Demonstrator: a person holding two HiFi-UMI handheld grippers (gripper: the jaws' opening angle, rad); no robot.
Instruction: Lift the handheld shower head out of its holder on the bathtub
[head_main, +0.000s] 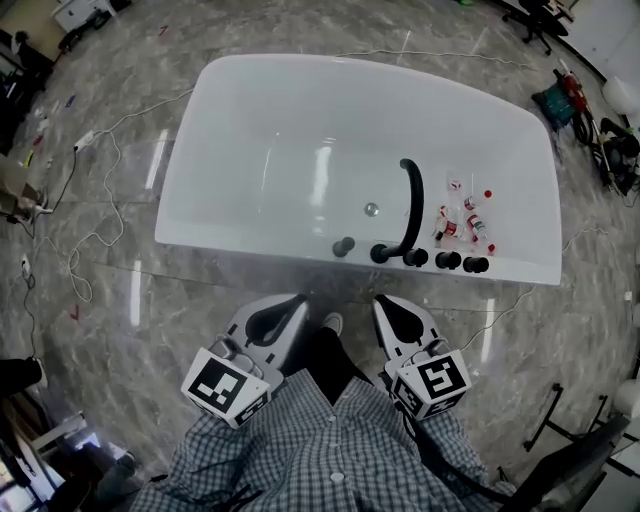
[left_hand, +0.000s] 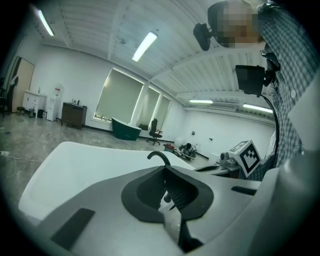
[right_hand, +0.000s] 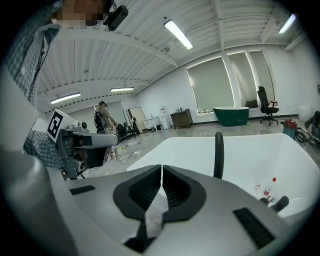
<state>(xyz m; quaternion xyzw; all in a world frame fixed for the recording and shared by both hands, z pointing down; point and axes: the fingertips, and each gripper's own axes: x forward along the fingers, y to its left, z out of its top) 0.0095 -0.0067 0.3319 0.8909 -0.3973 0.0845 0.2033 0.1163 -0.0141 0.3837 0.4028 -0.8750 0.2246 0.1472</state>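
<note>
Shower head (head_main: 343, 246) upright on bathtub (head_main: 240, 238) rim, axis vertical; left hand-held gripper (head_main: 298, 300), right hand-held gripper (head_main: 383, 301) closed, empty.

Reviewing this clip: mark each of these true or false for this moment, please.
1. Both the left gripper and the right gripper are short of the bathtub and touch nothing on it. True.
2. The right gripper is clamped on the shower head. False: its jaws are shut with nothing between them.
3. Small bottles lie inside the bathtub, toward its right end in the head view. True.
4. The black curved spout rises from the tub's far rim. False: it rises from the near rim, among the black knobs.
</note>
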